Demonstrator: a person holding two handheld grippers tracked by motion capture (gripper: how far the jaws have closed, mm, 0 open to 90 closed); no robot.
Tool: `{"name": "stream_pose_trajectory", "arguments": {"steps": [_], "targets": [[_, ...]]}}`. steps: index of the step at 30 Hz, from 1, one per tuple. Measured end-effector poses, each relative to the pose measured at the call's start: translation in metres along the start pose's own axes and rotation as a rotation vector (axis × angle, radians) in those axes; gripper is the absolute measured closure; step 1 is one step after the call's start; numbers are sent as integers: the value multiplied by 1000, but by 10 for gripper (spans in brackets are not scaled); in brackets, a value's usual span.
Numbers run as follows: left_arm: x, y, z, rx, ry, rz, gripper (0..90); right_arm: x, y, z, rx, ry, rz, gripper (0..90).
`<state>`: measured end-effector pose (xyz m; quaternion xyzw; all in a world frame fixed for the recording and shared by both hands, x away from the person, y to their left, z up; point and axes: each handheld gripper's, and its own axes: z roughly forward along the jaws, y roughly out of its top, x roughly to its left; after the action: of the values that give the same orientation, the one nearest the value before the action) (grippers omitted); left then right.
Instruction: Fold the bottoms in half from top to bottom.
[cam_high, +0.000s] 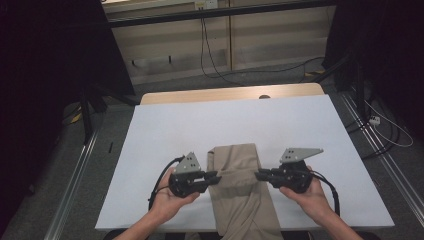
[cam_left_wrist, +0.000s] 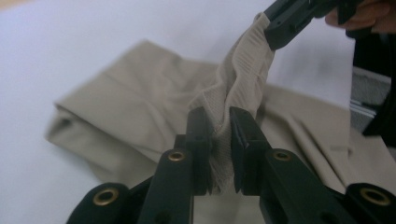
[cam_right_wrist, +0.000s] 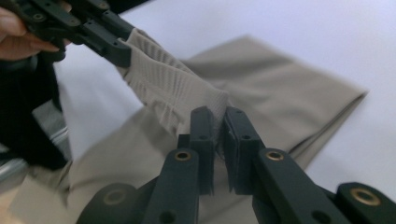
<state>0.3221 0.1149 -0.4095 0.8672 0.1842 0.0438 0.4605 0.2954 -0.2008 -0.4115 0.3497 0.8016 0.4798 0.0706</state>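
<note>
Trousers (cam_high: 240, 185) on counter (cam_high: 165, 130) | waistband pinched by left tongs (cam_left_wrist: 219, 140) and right tongs (cam_right_wrist: 219, 140) | band to be kept taut, lowered evenly

A white rectangular tabletop (cam_high: 310, 125) with a pale wooden far edge (cam_high: 230, 93) stands on a grey carpeted floor (cam_high: 45, 200). Beyond it a beige panelled wall (cam_high: 270, 35) runs crosswise, black cables (cam_high: 210, 60) trailing down it. Dark curtains (cam_high: 45, 60) hang at both sides, and metal rails (cam_high: 75, 175) flank the tabletop.
</note>
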Motion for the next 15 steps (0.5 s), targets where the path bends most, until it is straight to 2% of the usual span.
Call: {"name": "stream_pose_trajectory", "arguments": {"steps": [3,5,8,10,12,13,15], "targets": [[-6,-13,7,55,-4,17,782,9,-17,7,46,14,4,822],[-10,-19,10,94,-11,32,781,14,-25,13,92,20,-13,821],[-18,-23,14,105,-17,36,780,18,-33,16,149,11,-29,820],[-22,-22,13,116,-14,75,781,19,-36,14,163,3,-42,820],[-27,-22,15,114,-29,76,781,22,-40,10,184,-5,-61,821],[-29,-22,15,122,-39,92,781,24,-42,8,193,-9,-72,821],[-34,-23,16,124,-48,101,780,27,-46,5,204,-21,-69,821]]}}
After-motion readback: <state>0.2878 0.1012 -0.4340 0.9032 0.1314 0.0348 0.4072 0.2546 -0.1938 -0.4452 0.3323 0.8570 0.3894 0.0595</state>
